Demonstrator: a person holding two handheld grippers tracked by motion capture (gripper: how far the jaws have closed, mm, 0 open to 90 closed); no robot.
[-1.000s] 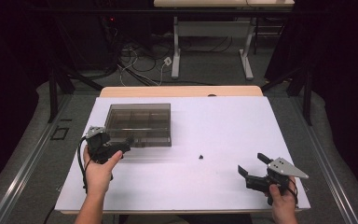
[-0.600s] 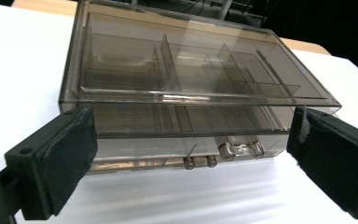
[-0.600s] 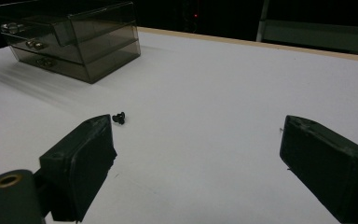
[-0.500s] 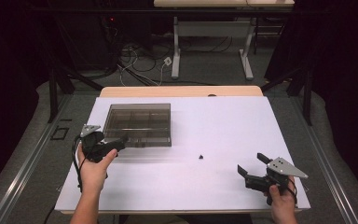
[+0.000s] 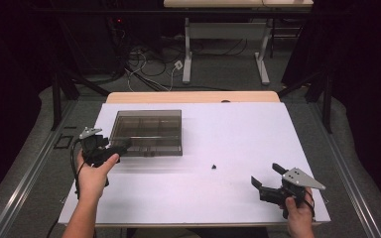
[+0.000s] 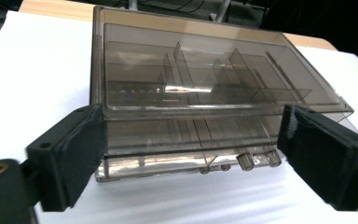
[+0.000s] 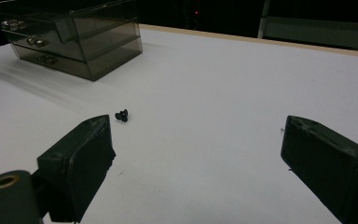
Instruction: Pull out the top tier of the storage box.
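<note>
1. The left tongs (image 5: 121,147) stand wide apart and grip nothing; their jaws have just been closing a little, with only air between them, just before the front left corner of the smoky transparent plastic organiser box (image 5: 148,132).
2. The right tongs (image 5: 268,177) are also apart and empty, held low over the white table (image 5: 238,134) near its front right corner.
3. The box sits at the left rear of the table. Seen from the left tongs, it has inner dividers and small round knobs (image 6: 246,162) on low front drawers.
4. I judge it light, rigid, slick and somewhat brittle; a knob or a wall edge seems the safest hold, with gentle pressure.
5. A tiny black screw-like piece (image 7: 121,115) lies loose between box and right tongs; it would likely roll or slip, so pinch it squarely from above.
</note>
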